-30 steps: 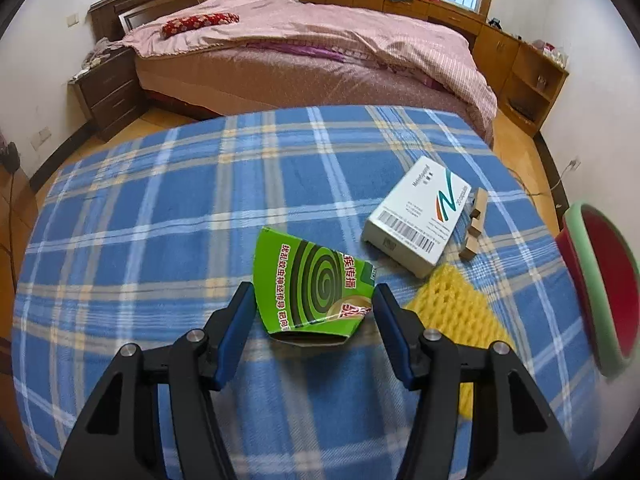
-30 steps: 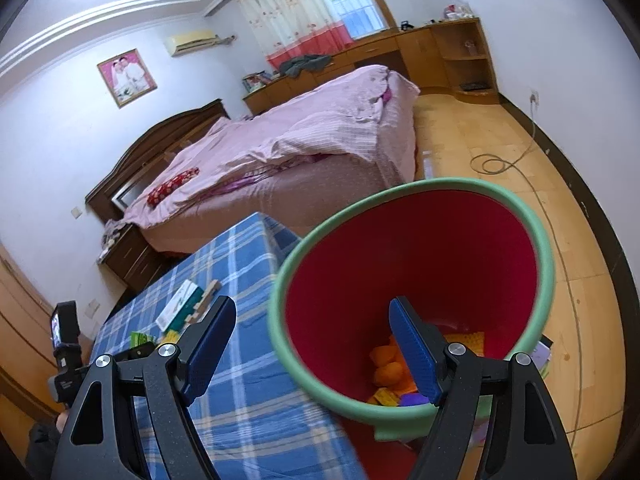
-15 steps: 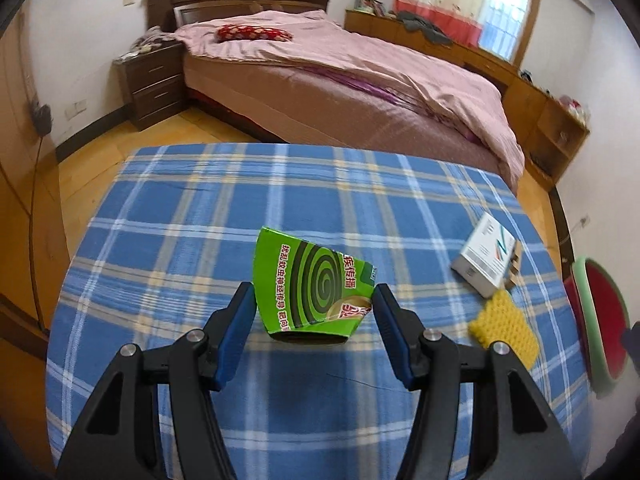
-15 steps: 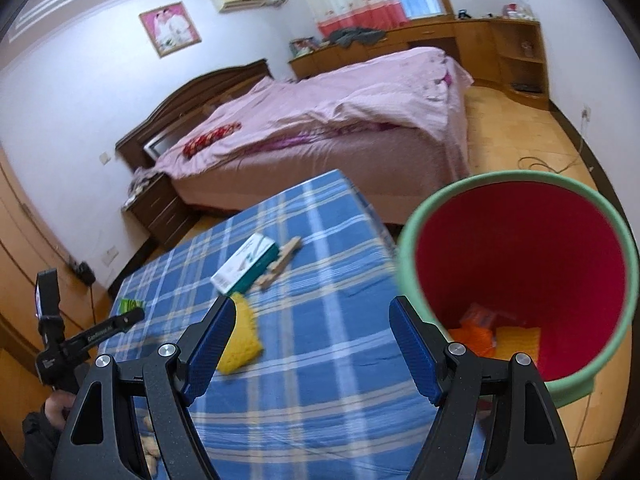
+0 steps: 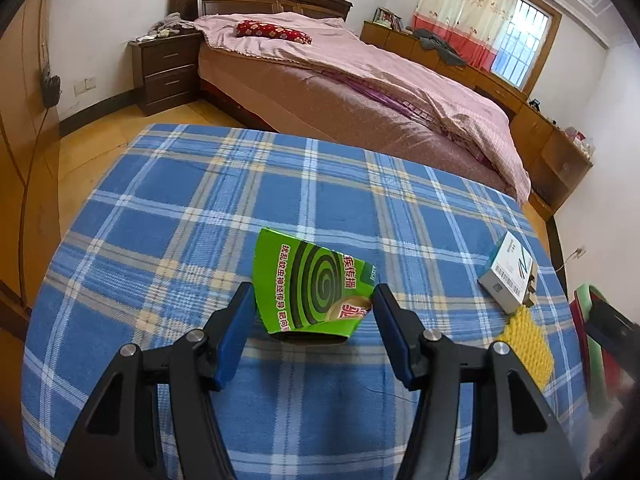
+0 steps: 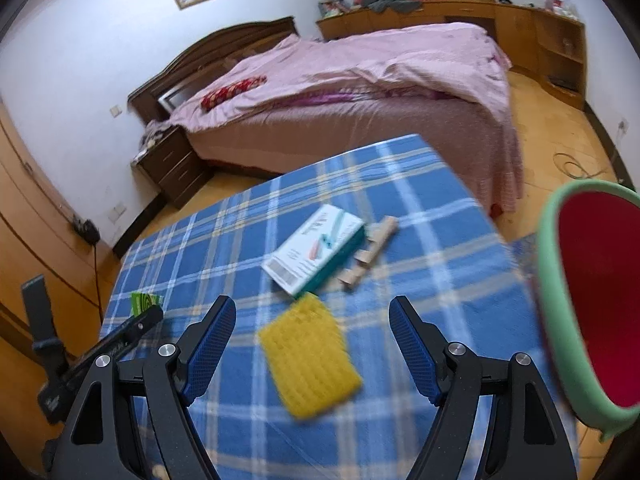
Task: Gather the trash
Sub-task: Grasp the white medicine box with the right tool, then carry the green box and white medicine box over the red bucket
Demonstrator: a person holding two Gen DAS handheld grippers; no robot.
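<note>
My left gripper (image 5: 314,308) is shut on a crushed green mosquito-coil box (image 5: 310,294) and holds it above the blue plaid table (image 5: 200,208). My right gripper (image 6: 312,332) is open and empty, just above a yellow foam net (image 6: 310,360) lying on the table. A white and teal box (image 6: 314,254) and a notched wooden strip (image 6: 370,254) lie just beyond the net. A red bin with a green rim (image 6: 592,300) stands off the table's right edge. The left view also shows the net (image 5: 526,338), the white box (image 5: 508,272) and the bin's edge (image 5: 588,304).
A bed with a pink cover (image 5: 360,80) stands behind the table, with a dark nightstand (image 5: 168,68) to its left. Wooden cabinets (image 6: 520,28) line the far wall. A cable (image 6: 576,168) lies on the wood floor near the bin.
My right gripper has swung left from over the bin's mouth to over the table and now hovers at the yellow net. My left gripper has lifted and pulled back with the green box.
</note>
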